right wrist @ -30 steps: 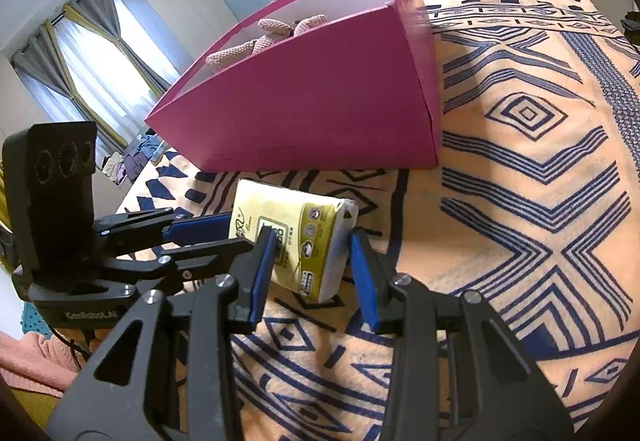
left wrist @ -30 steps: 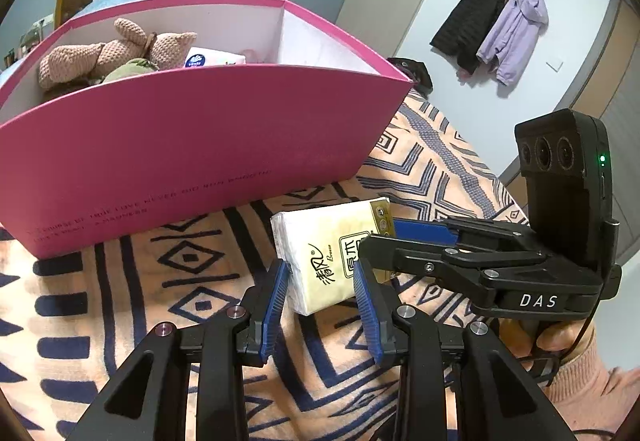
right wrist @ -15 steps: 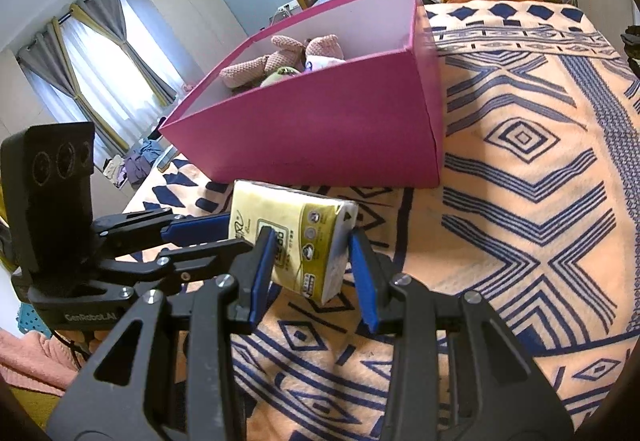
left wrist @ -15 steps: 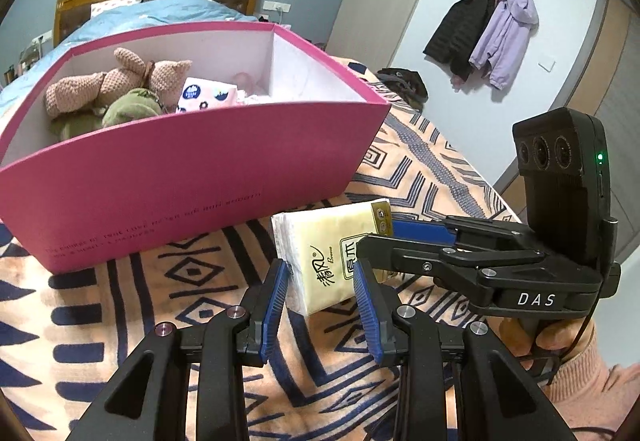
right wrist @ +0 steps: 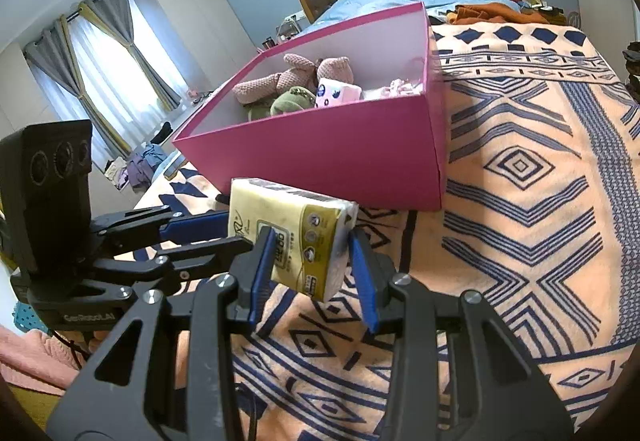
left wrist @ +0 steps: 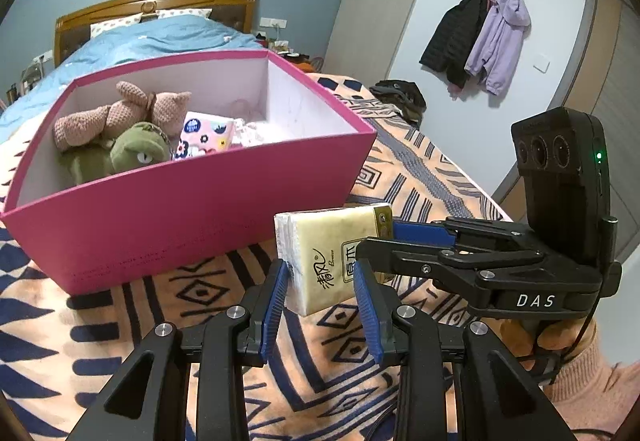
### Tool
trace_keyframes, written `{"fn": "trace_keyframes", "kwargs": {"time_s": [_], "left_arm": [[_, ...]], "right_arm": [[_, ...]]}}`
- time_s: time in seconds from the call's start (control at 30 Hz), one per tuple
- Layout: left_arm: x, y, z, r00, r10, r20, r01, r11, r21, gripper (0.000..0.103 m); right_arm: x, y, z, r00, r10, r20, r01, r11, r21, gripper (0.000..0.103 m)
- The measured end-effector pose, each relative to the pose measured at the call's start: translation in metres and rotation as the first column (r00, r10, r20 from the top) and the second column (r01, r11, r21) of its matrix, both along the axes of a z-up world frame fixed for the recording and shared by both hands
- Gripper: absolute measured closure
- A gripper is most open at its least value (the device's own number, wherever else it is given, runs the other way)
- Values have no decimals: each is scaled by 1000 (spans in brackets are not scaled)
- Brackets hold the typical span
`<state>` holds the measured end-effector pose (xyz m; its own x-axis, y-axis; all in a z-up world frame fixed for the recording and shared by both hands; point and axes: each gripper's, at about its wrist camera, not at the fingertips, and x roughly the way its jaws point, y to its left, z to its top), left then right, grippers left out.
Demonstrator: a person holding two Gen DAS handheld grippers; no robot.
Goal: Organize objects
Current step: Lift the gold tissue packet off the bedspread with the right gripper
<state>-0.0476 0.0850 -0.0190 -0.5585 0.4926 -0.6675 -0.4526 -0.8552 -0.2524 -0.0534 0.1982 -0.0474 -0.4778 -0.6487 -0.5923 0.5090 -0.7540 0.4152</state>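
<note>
My left gripper (left wrist: pixel 320 289) and my right gripper (right wrist: pixel 312 261) both clamp the yellow tissue pack (left wrist: pixel 332 257), crossing at it and holding it above the patterned blanket (right wrist: pixel 520 201). Ahead of both sits the pink box (left wrist: pixel 192 209) holding plush toys (left wrist: pixel 120 129).

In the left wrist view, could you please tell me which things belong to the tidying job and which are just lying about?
Part of the job:
- tissue pack, held by both the left gripper and the right gripper
- pink box
- the toys already in it

Just lying about:
- jackets on the wall hooks
- dark clothes on the blanket
</note>
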Motion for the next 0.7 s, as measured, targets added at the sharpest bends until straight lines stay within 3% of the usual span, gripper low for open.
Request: {"fn": "trace_keyframes", "kwargs": {"time_s": [0.7], "left_arm": [[1,-1,24,998,6,-68,-5,1000,16,69]], "right_arm": [[2,0,22,998,0,-67,-1,1000,-4,62]]}}
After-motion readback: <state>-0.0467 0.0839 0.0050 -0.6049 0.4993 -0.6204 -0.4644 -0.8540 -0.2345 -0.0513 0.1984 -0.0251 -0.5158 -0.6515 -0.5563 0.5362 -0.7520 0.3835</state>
